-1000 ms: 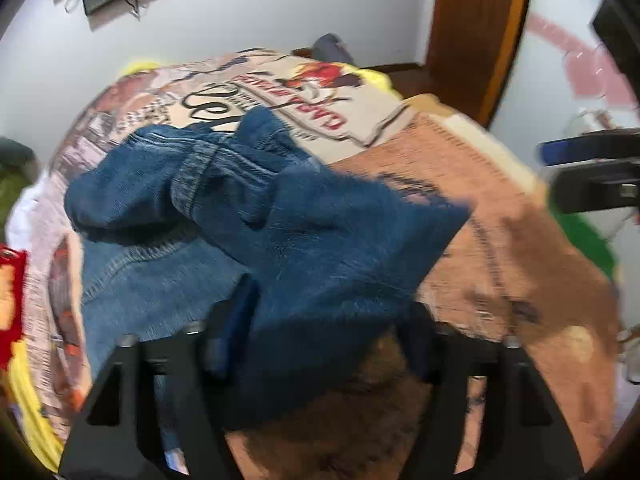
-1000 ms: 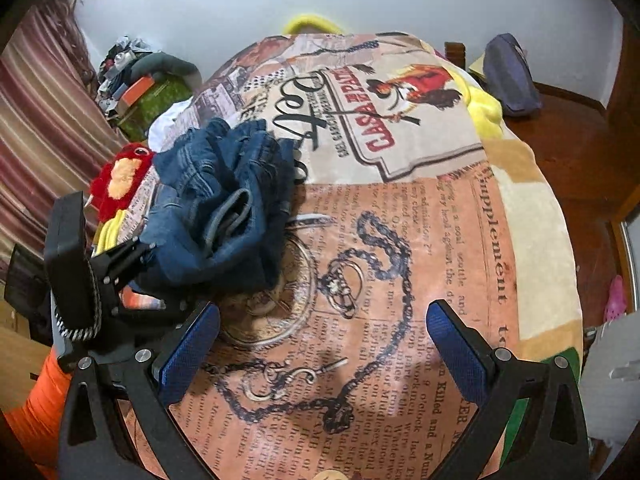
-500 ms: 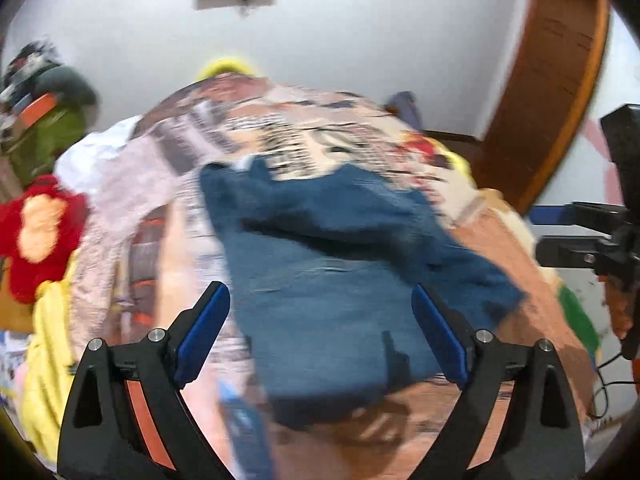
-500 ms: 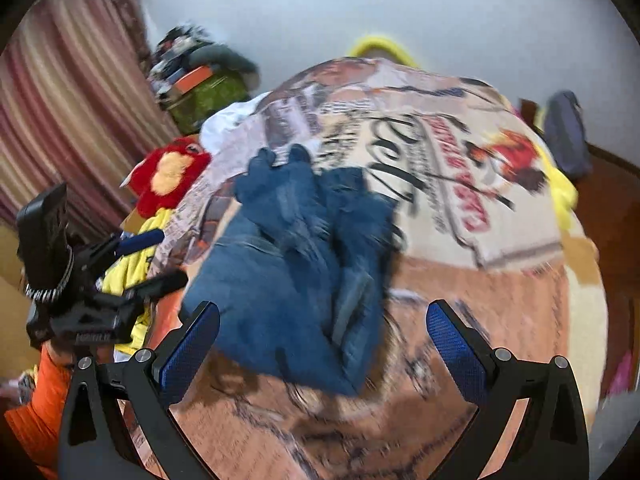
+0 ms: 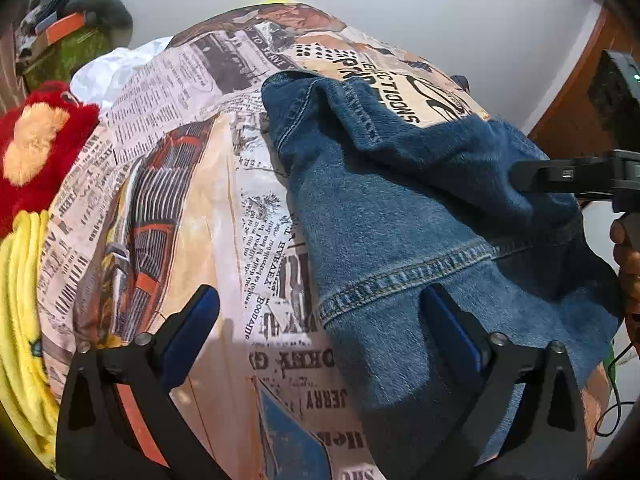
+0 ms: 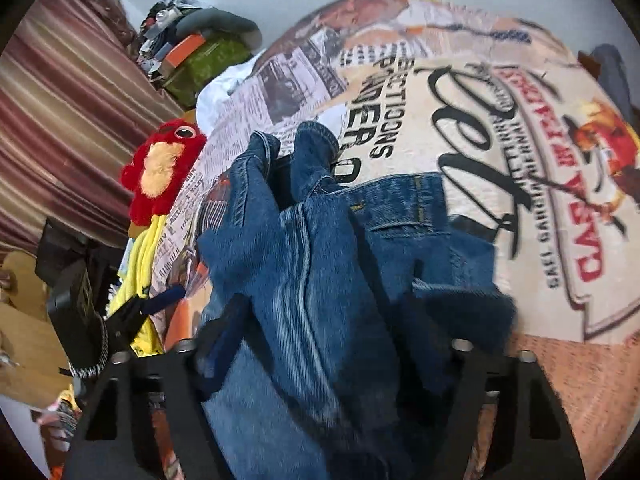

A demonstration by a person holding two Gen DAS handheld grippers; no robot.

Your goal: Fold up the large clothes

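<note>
A pair of blue jeans lies bunched on a bed under a newspaper-print cover. My left gripper is open and low over the cover. Its right finger touches the jeans' stitched hem and nothing is held. In the right wrist view the jeans fill the middle. My right gripper has its jaws wide apart and the denim lies between and over them. The right gripper also shows at the right edge of the left wrist view, against the jeans.
A red plush toy and yellow cloth lie at the bed's left edge. Clutter with a green bag stands by the striped curtain. A wooden door is at the right. A dark bag lies on the floor beyond the bed.
My left gripper let go of the jeans and moved left and down to the cover. My right gripper moved forward into the jeans, which now lie more spread out.
</note>
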